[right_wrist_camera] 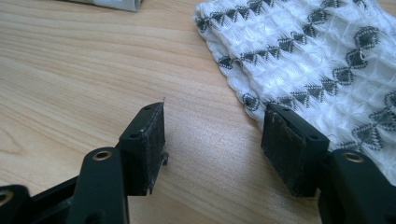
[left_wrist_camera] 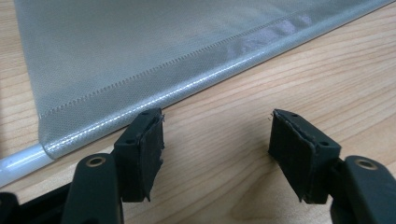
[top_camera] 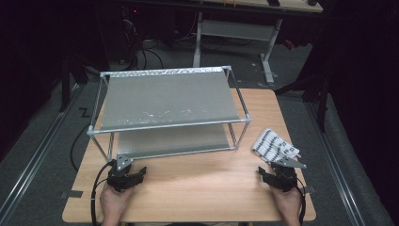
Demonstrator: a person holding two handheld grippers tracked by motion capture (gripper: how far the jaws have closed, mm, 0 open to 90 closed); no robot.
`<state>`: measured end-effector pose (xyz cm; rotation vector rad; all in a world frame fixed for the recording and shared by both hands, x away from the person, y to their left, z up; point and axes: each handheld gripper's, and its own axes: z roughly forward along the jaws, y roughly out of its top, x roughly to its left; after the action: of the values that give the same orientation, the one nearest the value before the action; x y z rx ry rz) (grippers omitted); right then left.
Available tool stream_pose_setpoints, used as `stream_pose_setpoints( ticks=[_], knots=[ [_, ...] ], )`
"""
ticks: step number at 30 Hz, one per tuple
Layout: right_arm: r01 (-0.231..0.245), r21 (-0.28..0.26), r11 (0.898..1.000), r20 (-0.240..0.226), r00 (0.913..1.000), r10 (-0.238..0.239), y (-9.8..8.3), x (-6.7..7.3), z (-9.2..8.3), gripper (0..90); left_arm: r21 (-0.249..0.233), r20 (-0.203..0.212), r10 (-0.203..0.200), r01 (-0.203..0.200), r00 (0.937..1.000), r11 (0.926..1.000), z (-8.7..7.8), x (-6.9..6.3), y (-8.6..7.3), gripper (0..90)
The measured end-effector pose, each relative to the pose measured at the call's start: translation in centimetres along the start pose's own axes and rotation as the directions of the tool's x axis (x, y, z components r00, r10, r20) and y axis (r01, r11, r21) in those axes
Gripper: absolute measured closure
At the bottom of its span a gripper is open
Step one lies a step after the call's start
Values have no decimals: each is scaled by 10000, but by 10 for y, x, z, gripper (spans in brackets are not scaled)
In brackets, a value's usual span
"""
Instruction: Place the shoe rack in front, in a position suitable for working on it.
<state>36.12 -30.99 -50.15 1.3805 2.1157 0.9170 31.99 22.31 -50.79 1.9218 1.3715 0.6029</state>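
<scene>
A folded white cloth with a dark diamond pattern [top_camera: 275,145] lies on the wooden table [top_camera: 202,179] at the right, just beyond my right gripper [top_camera: 277,177]. In the right gripper view the cloth [right_wrist_camera: 303,56] spreads ahead and to the right of the open jaws of the right gripper [right_wrist_camera: 212,144], which have only bare wood between them. My left gripper [top_camera: 127,176] rests open near the front left. In the left gripper view, the left gripper [left_wrist_camera: 215,140] faces the lower grey fabric shelf [left_wrist_camera: 140,56] of a metal-framed rack [top_camera: 169,108].
The two-tier rack with grey fabric shelves takes up the table's far half. Its white tube [left_wrist_camera: 21,161] runs close to my left jaw. Bare wood lies between the two grippers. Beyond the table stand another desk's legs [top_camera: 268,52] and cables on a dark floor.
</scene>
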Motion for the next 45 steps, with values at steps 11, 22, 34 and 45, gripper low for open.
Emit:
stream_pose_setpoints(
  ticks=[11, 22, 34, 45],
  knots=[
    [4, 1, 10000, 21, 10000, -4, 0, 0, 0, 400, -1, -23, -17, 17, 10000, 10000, 0, 0, 0, 352],
    [202, -65, 9998, -49, 9998, -203, 0, -1, 0, 428, -67, 237, -203, 205, 9995, 9998, 1, 3, 1, 340],
    [-133, -52, 9999, 160, 9998, 134, 1, 3, 0, 463, -60, 337, -94, 96, 9994, 9999, 0, 4, 1, 350],
    [53, -503, 9987, -126, 9999, -60, 7, 17, 5, 508, -202, 106, -381, 383, 9992, 9991, -16, 14, -5, 362]
  ],
)
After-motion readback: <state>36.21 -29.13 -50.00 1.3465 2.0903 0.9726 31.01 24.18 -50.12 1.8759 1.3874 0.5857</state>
